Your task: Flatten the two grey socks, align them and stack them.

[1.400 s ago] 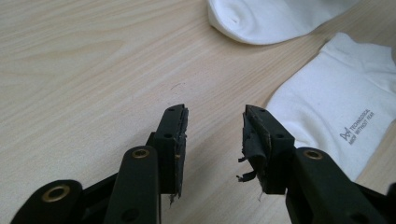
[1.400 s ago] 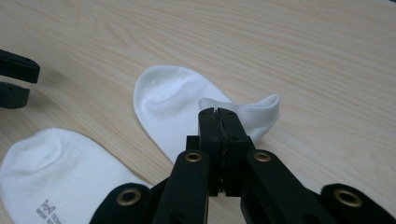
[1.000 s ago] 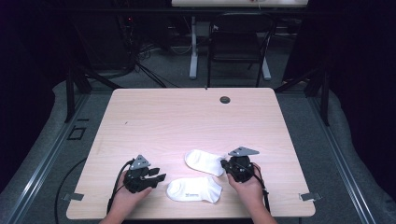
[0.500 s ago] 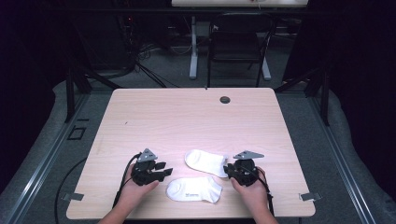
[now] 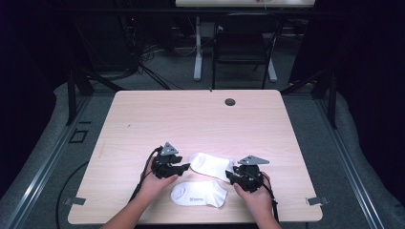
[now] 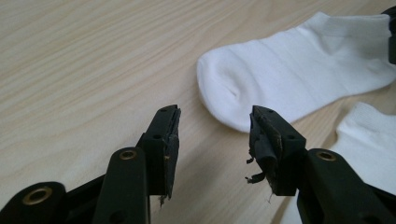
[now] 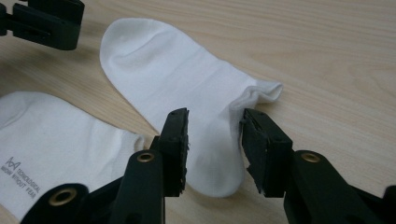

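In the left gripper view the nearer sock (image 6: 373, 144) runs off the right edge, and the farther sock (image 6: 299, 70) has its cuff end hidden behind a dark gripper part at the top right corner. In the right gripper view the printed sock (image 7: 51, 140) is cut by the left edge; its small lettering is too blurred to read.

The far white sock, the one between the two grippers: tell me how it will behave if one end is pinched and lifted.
The far sock lies flat and limp with a puckered cuff, so it will probably droop and fold rather than hold its shape. It looks thin and light, likely easy to lift. Pushed by the right gripper, its soft knit would probably bunch on the table instead of sliding cleanly.
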A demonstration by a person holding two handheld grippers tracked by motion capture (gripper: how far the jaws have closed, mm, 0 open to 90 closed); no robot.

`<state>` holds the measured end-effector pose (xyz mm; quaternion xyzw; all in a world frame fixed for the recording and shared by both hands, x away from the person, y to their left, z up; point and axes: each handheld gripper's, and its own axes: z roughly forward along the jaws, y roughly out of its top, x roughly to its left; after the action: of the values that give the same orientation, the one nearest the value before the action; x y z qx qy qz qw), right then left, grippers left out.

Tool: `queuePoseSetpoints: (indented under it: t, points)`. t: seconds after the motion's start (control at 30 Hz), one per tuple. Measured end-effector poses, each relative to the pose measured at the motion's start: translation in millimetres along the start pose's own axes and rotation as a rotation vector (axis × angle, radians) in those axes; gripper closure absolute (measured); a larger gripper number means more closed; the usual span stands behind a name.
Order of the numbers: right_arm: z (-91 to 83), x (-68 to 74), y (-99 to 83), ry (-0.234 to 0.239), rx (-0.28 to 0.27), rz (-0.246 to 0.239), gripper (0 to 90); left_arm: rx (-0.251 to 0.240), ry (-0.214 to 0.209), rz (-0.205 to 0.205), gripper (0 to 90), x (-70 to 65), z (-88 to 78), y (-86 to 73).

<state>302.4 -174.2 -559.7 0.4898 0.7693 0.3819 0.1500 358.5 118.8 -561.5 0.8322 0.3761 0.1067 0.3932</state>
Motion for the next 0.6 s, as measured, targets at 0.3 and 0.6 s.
queuePoseSetpoints:
  t: [0.3,0.6]
  points:
    - [-0.3,-3.2,-0.9,-0.035,-0.005,-0.002,60.3,0.008,-0.002,-0.050,59.5,-0.8,25.4,8.1]
    - [3.3,-13.7,-3.4,-0.061,0.008,0.027,73.4,0.049,0.013,-0.030,80.1,-3.5,29.9,6.1]
